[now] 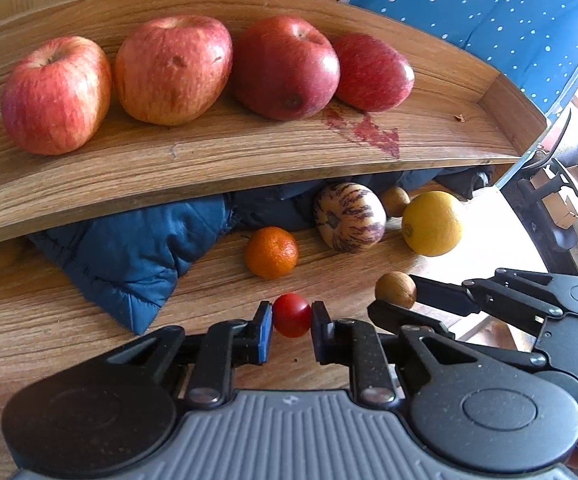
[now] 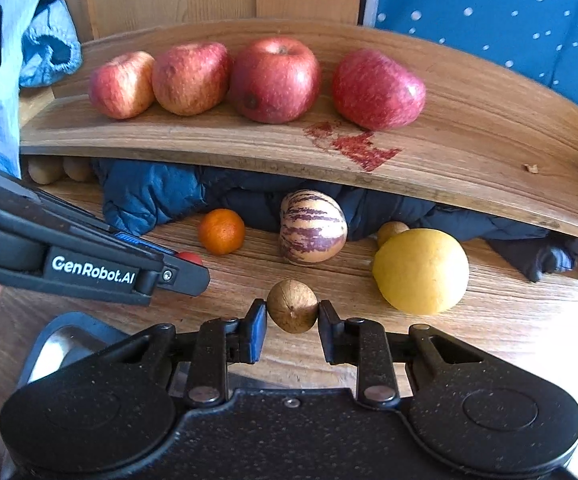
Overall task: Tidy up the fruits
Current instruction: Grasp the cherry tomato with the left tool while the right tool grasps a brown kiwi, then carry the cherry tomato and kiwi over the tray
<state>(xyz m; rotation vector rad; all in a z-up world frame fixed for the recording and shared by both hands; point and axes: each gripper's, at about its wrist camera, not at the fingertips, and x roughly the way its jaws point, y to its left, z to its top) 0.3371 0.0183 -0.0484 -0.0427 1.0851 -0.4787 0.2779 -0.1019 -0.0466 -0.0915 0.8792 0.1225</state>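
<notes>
Gripping the cherry tomato between its two pads, my left gripper is sitting low over the wooden table; both pads are touching the fruit, one on each side. I am holding the right gripper just to the right of it, its jaws clamped on the small brown fruit, with that fruit resting on or just above the tabletop; I cannot tell which. Ahead of the left jaws, a mandarin is lying near the tomato. Ahead of the right jaws, a striped melon is sitting against the blue quilted jacket, and a yellow citrus is lying forward and to the right, close to the right finger. Above and beyond both jaws, four red apples are lining the wooden shelf, beside a red stain.
</notes>
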